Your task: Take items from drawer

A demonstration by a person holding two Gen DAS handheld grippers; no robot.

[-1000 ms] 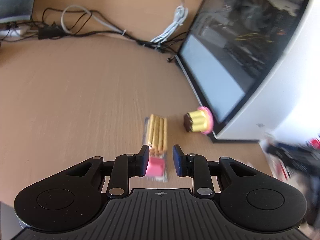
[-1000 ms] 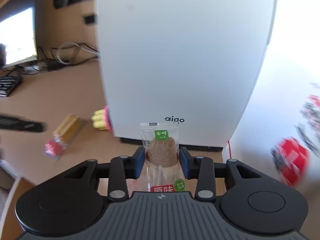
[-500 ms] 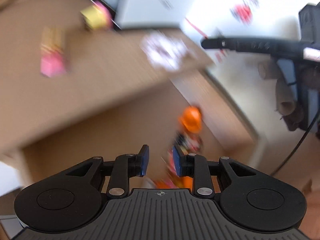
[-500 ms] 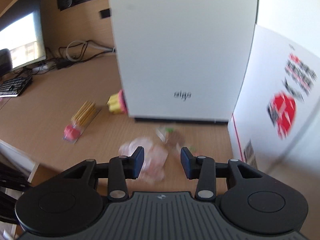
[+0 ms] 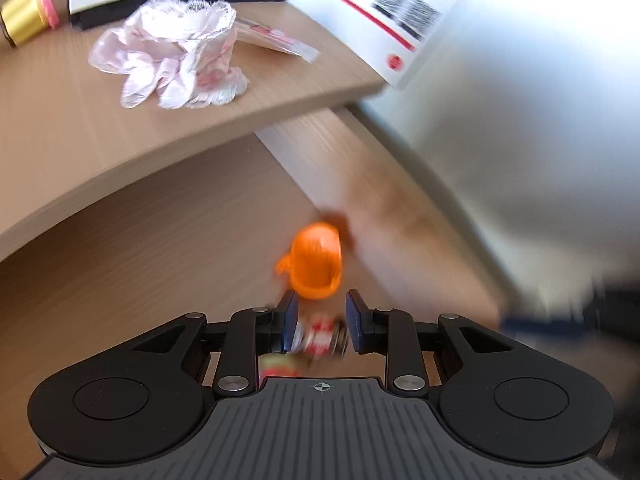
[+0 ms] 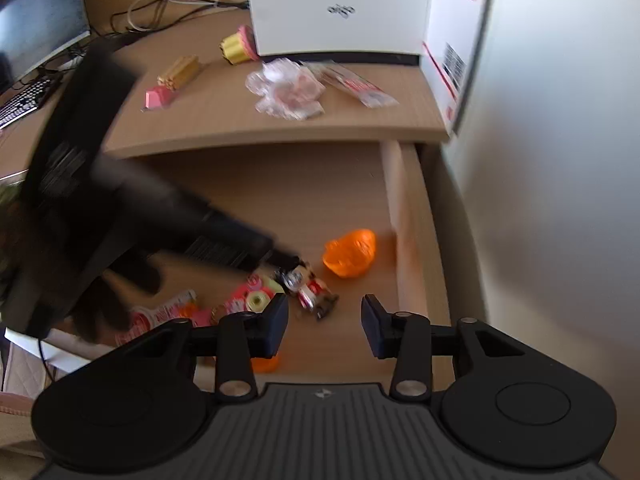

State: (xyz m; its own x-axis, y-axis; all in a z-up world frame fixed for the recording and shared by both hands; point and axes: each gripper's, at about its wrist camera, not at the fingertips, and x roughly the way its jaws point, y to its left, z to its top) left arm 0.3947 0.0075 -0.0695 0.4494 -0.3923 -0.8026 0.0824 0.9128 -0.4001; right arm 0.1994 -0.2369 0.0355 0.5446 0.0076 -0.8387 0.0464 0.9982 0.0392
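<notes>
The drawer (image 6: pixel 404 216) stands pulled out under the desk (image 6: pixel 224 128). The left gripper (image 5: pixel 319 322) reaches down into it, its jaws parted, with a small red-and-white toy (image 5: pixel 320 336) lying between the fingers; blur hides whether they touch it. The orange cup (image 5: pixel 316 260) lies on its side just beyond the left fingertips, near the drawer's right wall. In the right wrist view the right gripper (image 6: pixel 324 326) hangs above the drawer's front part, released and empty, with the toy (image 6: pixel 310 288) just ahead of its left finger and the cup (image 6: pixel 352 252) further ahead, beside the wall. More pink and yellow items (image 6: pixel 248 296) lie left of the toy. On the desk, beside the white box (image 6: pixel 340 4), rest a crumpled wrapper (image 6: pixel 286 90), a snack packet (image 6: pixel 358 86), a stick pack (image 6: pixel 176 76) and a yellow cupcake (image 6: pixel 238 44).
</notes>
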